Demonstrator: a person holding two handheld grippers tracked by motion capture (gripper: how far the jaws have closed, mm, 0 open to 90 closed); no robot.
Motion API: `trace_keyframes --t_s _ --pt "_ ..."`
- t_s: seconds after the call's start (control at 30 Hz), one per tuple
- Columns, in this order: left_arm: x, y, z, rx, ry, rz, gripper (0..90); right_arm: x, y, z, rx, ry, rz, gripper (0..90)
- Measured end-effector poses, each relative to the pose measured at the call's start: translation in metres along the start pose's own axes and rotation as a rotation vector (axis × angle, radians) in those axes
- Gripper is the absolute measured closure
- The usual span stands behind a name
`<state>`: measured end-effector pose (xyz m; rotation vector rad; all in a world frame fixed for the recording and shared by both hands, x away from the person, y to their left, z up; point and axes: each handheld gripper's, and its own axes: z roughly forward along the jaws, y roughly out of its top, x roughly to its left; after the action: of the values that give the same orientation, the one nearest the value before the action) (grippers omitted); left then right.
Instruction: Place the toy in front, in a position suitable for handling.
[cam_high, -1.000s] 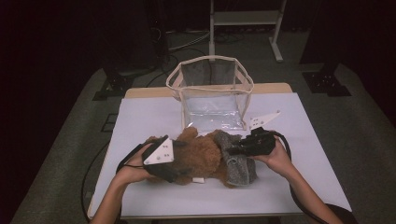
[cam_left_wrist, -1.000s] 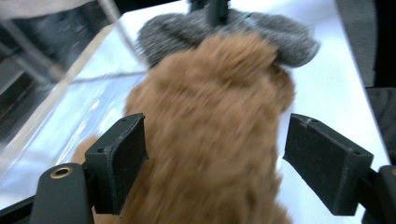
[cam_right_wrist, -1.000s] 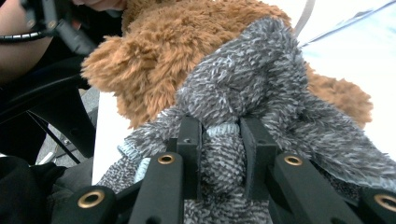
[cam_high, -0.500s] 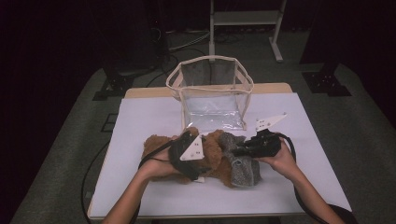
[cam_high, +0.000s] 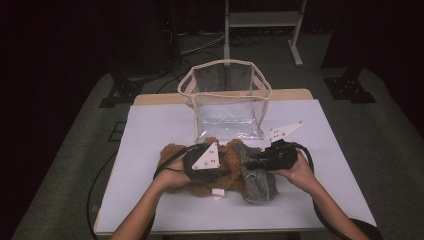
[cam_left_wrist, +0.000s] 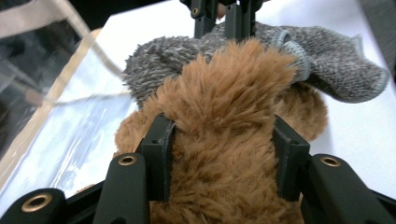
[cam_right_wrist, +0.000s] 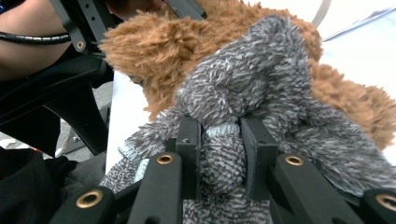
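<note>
Bear (cam_high: 227, 167) lying on table (cam_high: 150, 130) before bag (cam_high: 227, 102); left gripper (cam_left_wrist: 224, 158) pinching brown fur, right gripper (cam_right_wrist: 219, 154) pinching grey sweater (cam_right_wrist: 261, 88); judging: lifting both together, level, clearing bag rim

From my remote seat: my left black two-jaw handheld gripper (cam_high: 226, 172) carries a pale grey three-cornered plate with small dark holes; my right black gripper (cam_high: 252, 163) bears a matching plate. Behind each pair of matte black jaws sit brass-ringed screw holes. Black cables trail back past my bare, sleeveless forearms.
</note>
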<state>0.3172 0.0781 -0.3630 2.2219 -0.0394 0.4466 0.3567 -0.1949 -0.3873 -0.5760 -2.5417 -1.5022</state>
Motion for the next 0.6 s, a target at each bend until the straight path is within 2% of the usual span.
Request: trace_keyframes --t_s 0.13,0.27,0.4,0.5,0.6 --pt "-0.002 0.010 0.004 -0.039 -0.042 -0.007 50.8 0.010 -0.001 -0.016 -0.007 -0.018 -0.024 70.9" --pt "0.001 0.013 0.011 -0.019 -0.055 -0.002 47.5 0.012 -0.009 -0.029 -0.011 -0.046 -0.018 70.8" --pt "0.005 0.012 0.010 0.001 -0.065 -0.017 32.9 0.004 -0.020 -0.033 -0.024 -0.048 0.018 70.7" --pt "0.006 0.010 0.007 0.042 -0.060 -0.017 21.2 0.001 -0.026 -0.033 -0.017 -0.054 0.030 70.6" --pt "0.005 0.009 0.005 0.080 -0.054 -0.011 14.9 -0.003 -0.030 -0.034 -0.022 -0.055 0.045 70.6"
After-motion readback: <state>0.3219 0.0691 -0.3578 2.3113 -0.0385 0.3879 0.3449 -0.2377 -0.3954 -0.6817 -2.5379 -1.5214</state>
